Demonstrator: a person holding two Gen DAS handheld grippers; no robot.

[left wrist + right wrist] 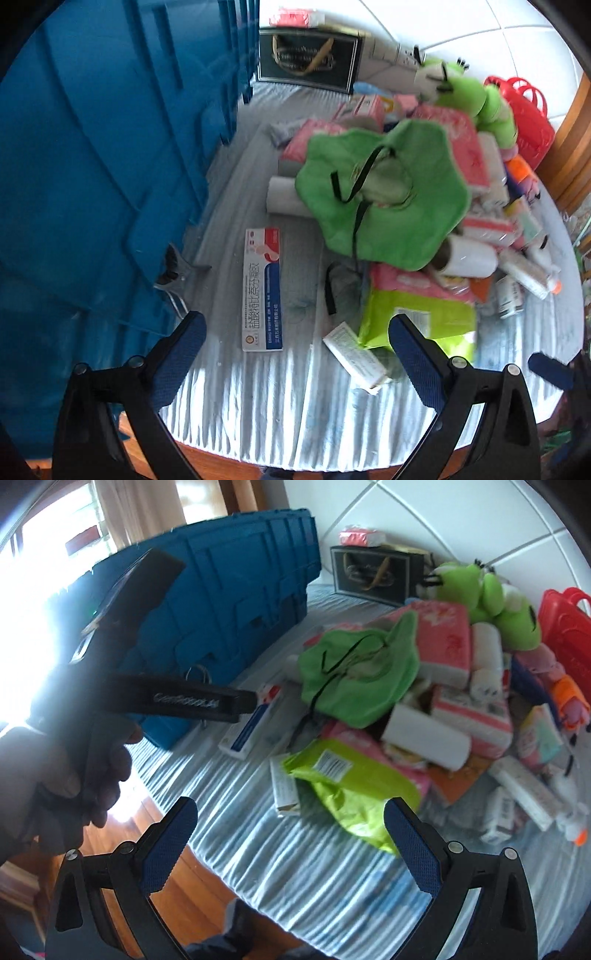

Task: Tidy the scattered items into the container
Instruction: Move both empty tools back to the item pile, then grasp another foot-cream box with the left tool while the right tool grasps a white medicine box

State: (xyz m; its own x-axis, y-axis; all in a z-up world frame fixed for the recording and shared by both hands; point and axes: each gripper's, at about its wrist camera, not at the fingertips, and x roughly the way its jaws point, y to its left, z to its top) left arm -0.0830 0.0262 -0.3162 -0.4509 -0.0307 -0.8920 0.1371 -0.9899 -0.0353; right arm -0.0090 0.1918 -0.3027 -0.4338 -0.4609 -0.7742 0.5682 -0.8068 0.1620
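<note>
A blue plastic crate (110,147) stands on the bed at the left, its ribbed wall close to my left gripper (295,332). That gripper is open and empty, hovering over a long white, red and blue toothpaste box (262,291). Beyond it lies a heap of items: a green cloth hat (384,192), a lime green pack (417,321) and a small white box (354,358). My right gripper (290,819) is open and empty above the bed's near edge. The lime green pack (351,786) lies just ahead of it, and the crate (236,590) is at its far left.
A person's hand (55,768) holds the left gripper's black housing (184,699). A frog plush (472,96), red basket (528,114), black gift bag (310,59), pink tissue packs and white rolls crowd the right. A metal clip (177,273) lies beside the crate. Wooden floor (147,849) lies below the bed.
</note>
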